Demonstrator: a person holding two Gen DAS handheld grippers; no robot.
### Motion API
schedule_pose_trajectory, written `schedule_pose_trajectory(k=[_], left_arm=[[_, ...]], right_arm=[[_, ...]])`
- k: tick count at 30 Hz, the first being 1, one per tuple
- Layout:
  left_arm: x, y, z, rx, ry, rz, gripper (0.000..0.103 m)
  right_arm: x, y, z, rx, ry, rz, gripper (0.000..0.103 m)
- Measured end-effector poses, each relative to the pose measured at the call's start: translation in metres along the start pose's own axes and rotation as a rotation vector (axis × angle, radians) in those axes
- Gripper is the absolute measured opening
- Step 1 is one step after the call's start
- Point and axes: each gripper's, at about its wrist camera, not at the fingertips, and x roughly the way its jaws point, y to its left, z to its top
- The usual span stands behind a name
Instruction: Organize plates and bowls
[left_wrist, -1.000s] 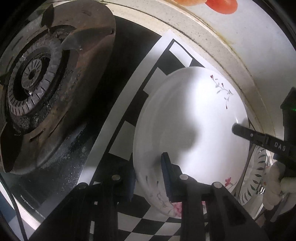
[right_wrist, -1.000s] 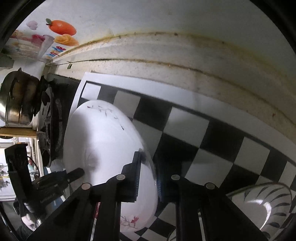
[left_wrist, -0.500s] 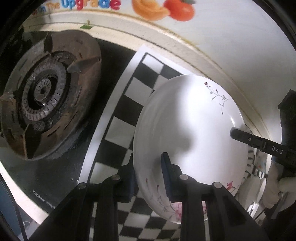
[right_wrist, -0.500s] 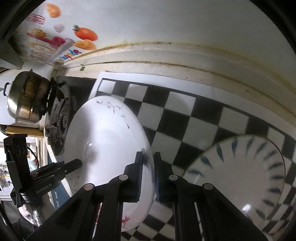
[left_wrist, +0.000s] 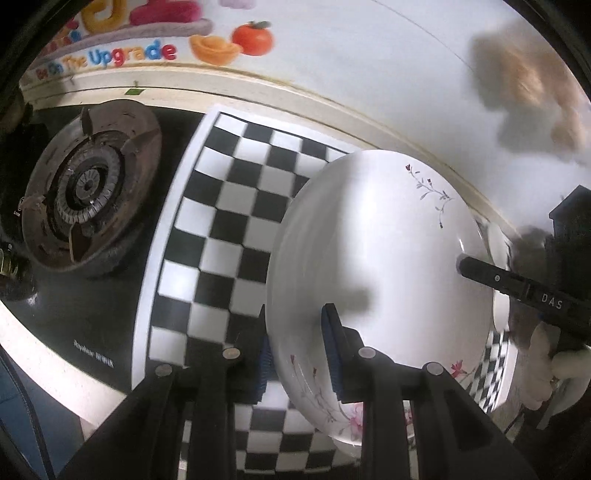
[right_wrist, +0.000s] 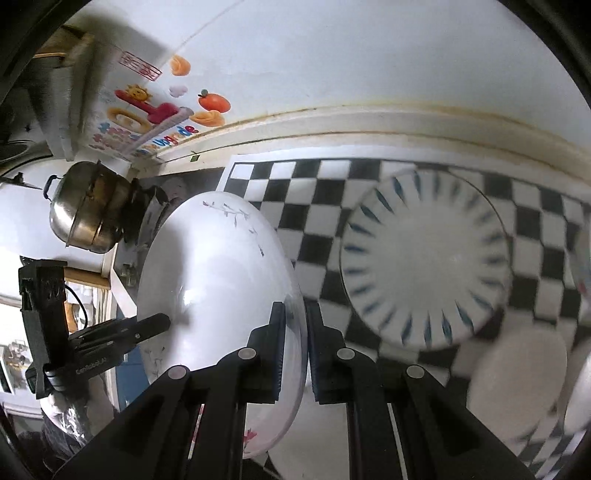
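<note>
**White floral plate held clear of the mat by both grippers**

The white floral plate (left_wrist: 373, 258) is held tilted above the checkered mat (left_wrist: 229, 221). Its near rim is clamped by the left gripper (left_wrist: 295, 350), jaws narrow. The opposite rim is pinched by the right gripper (right_wrist: 295, 350), jaws nearly closed. A blue-striped plate (right_wrist: 424, 266) is seen lying on the mat below. A gas burner (left_wrist: 85, 188) sits beside the mat; a steel pot (right_wrist: 88, 210) stands farther off.

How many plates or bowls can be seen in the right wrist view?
3 clearly: the floral plate pinched at its rim by both grippers, the blue-streaked plate on the checkered mat, and a blurred white dish lower right. More may sit at the blurred right edge.
</note>
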Motion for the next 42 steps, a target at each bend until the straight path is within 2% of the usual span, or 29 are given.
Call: schedule_pose_trajectory(k=[9,15,21,30,34,42], left_arm=[[0.014,-0.042,-0.042,0.089,0.066,-0.033,0.023],[0.044,-0.067,-0.066,0.165,0.132,-0.016,0.023],[0.085,-0.085,-0.083,0.221,0.212,0.015,0.023],[0.122,-0.093,-0.089,0.243,0.278,0.043,0.024],[0.124,-0.090,-0.088,0.239,0.290,0.051,0.024],[0.123,-0.086,-0.090,0.249,0.298,0.071,0.024]], right_arm=[[-0.043,-0.035,-0.101,0.084,-0.058,-0.009,0.013],[-0.038,-0.073,-0.154,0.177,-0.053,-0.023,0.013],[-0.027,-0.109,-0.192,0.251,-0.039,-0.057,0.013],[-0.004,-0.141,-0.213,0.311,0.003,-0.093,0.013],[-0.004,-0.141,-0.210,0.307,-0.001,-0.090,0.013],[0.003,-0.129,-0.208,0.260,0.025,-0.141,0.013]])
